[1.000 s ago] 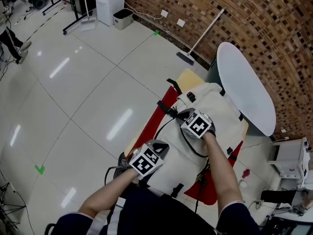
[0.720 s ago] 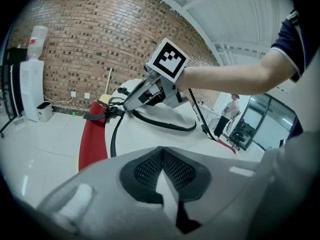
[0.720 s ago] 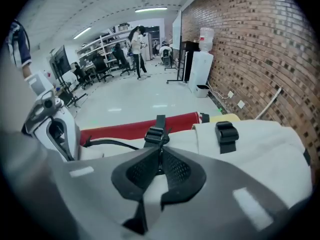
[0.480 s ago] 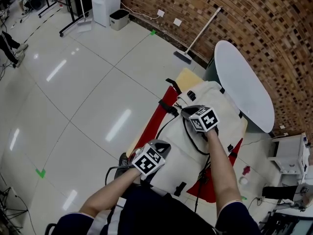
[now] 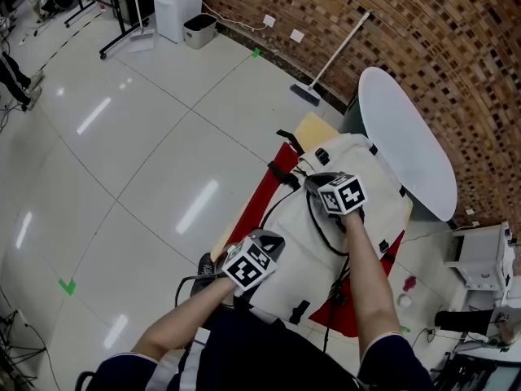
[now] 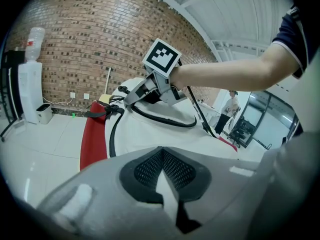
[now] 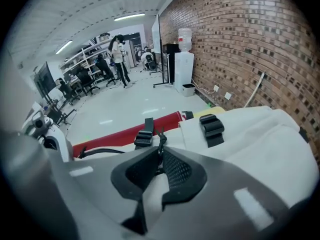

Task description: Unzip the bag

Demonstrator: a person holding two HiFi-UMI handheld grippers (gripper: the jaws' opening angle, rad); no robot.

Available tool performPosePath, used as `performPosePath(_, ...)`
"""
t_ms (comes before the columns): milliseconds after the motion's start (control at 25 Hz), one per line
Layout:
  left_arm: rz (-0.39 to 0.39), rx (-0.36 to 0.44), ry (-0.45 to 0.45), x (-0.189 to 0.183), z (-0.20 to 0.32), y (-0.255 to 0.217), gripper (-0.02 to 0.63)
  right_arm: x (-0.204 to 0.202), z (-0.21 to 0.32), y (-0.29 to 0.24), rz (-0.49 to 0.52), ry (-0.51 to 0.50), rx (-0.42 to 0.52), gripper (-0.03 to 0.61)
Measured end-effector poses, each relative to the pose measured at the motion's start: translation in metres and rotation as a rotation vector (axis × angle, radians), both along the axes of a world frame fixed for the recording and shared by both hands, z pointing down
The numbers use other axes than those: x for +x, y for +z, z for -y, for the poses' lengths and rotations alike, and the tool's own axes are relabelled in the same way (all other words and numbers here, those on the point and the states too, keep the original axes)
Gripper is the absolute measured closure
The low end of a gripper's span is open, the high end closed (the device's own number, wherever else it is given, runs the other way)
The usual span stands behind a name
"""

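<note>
The bag [image 5: 383, 198], white soft cloth, lies flat on a red mat [image 5: 259, 206]. It will probably bunch when tugged, so anchor it. The left gripper [image 6: 161, 159] is closed on the bag's near-end cloth. The right gripper [image 7: 160, 156] pinches the black pull [image 7: 161, 140], the correct hold point, though thin and liable to slip.

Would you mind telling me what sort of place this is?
Probably a lab or workshop in a large open hall: a brick wall, a glossy tiled floor with a water dispenser, and, in the right gripper view, shelves, office chairs and people working.
</note>
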State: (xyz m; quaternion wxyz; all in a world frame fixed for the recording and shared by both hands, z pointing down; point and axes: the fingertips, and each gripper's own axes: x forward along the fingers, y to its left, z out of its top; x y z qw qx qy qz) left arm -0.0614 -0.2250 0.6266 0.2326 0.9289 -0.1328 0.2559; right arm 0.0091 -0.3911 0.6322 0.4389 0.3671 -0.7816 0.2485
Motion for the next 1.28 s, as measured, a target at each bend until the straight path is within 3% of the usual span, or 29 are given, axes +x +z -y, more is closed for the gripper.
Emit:
performPosePath(160,-0.01,-0.004,-0.001,-0.002,0.001,0.0,0.612,-0.001,-0.006,-0.004,0.046,0.015,0.019,0.506)
performPosePath(360,-0.03,0.03,-0.028,-0.011,0.019,-0.026,0.612,0.012,-0.003,-0.042,0.127,0.128,0.139,0.462)
performPosePath(760,-0.16,0.186,-0.034,-0.015,0.065,-0.098,0.612,0.013,-0.061,-0.149,0.271,0.33,0.491,0.562)
performPosePath(1040,-0.257,0.288,0.057,0.0,0.067,-0.158,0.612,0.002,-0.109,-0.191,0.291,0.463,0.732,0.572)
performPosePath(1280,-0.301,0.301,0.086,0.017,0.045,-0.19,0.612,-0.004,-0.157,-0.212,0.347,0.546,0.805,0.572)
